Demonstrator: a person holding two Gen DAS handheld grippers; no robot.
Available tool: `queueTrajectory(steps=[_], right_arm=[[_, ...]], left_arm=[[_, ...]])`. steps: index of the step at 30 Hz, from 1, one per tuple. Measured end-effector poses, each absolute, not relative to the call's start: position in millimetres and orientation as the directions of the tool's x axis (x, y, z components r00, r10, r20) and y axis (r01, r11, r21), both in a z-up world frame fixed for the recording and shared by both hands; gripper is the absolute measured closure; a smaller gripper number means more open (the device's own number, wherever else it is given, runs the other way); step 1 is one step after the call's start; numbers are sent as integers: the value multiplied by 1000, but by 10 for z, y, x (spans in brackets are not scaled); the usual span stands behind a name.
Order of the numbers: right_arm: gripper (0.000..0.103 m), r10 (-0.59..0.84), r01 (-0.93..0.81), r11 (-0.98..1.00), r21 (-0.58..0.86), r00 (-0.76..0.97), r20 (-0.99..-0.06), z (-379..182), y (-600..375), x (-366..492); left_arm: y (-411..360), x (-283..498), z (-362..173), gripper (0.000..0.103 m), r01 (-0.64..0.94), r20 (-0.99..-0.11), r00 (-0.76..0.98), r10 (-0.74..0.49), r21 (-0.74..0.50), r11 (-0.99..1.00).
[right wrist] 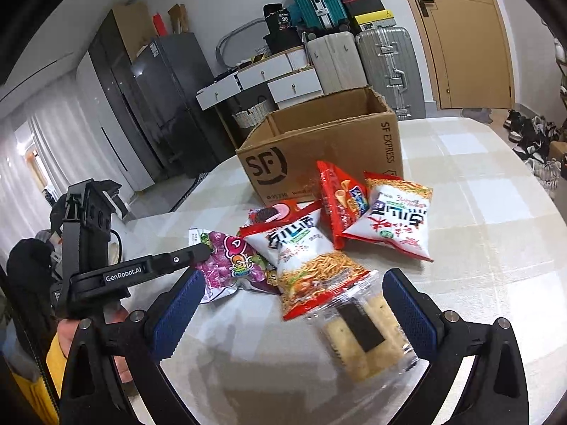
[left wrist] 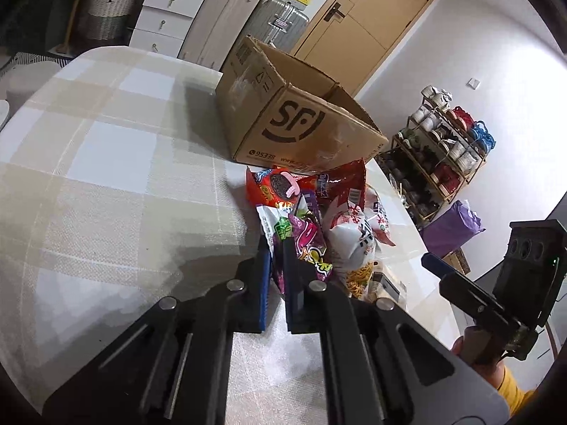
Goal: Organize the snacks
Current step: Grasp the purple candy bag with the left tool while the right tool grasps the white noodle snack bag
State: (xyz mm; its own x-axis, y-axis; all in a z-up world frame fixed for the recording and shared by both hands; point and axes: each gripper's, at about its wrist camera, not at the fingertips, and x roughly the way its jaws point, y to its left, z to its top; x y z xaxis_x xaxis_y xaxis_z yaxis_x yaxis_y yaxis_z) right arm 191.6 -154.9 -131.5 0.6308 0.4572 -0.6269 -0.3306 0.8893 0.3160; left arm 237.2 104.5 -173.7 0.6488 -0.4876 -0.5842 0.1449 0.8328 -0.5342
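Observation:
My left gripper (left wrist: pixel 277 253) is shut on the edge of a purple snack packet (left wrist: pixel 312 244) at the near side of a snack pile. From the right wrist camera, that gripper (right wrist: pixel 202 248) comes in from the left and pinches the same purple packet (right wrist: pixel 230 264). My right gripper (right wrist: pixel 294 301) stands open over a clear packet of biscuit sticks (right wrist: pixel 358 336), which lies between its fingers without the pads pressing it. Two white noodle-snack bags (right wrist: pixel 301 248) (right wrist: pixel 393 226), a red bag (right wrist: pixel 338 202) and a red cookie packet (left wrist: pixel 276 184) lie before the open SF cardboard box (left wrist: pixel 294 120) (right wrist: pixel 319 156).
The table wears a beige checked cloth (left wrist: pixel 106 141); its edge runs close on the right of the pile. Beyond it stand a shoe rack (left wrist: pixel 443 156) and a purple bag (left wrist: pixel 453 226). Suitcases (right wrist: pixel 386 67), white drawers and a dark fridge (right wrist: pixel 170 99) line the far wall.

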Motion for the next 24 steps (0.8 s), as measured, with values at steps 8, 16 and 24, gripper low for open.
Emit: queueTrajectory(steps=[8, 16, 24], right_arm=[[1, 453, -364, 889, 276, 627, -634, -1262, -1446, 1930], [7, 417, -429, 884, 186, 543, -729, -1441, -1138, 2300], [23, 354, -470, 877, 103, 485, -800, -1703, -888, 2626]], left_arm=[[1098, 2256, -1606, 101, 151, -568, 675, -470, -518, 842], [1327, 2094, -1548, 101, 142, -528, 711, -464, -539, 831], [1480, 2029, -1521, 101, 137, -494, 733, -468, -567, 812]])
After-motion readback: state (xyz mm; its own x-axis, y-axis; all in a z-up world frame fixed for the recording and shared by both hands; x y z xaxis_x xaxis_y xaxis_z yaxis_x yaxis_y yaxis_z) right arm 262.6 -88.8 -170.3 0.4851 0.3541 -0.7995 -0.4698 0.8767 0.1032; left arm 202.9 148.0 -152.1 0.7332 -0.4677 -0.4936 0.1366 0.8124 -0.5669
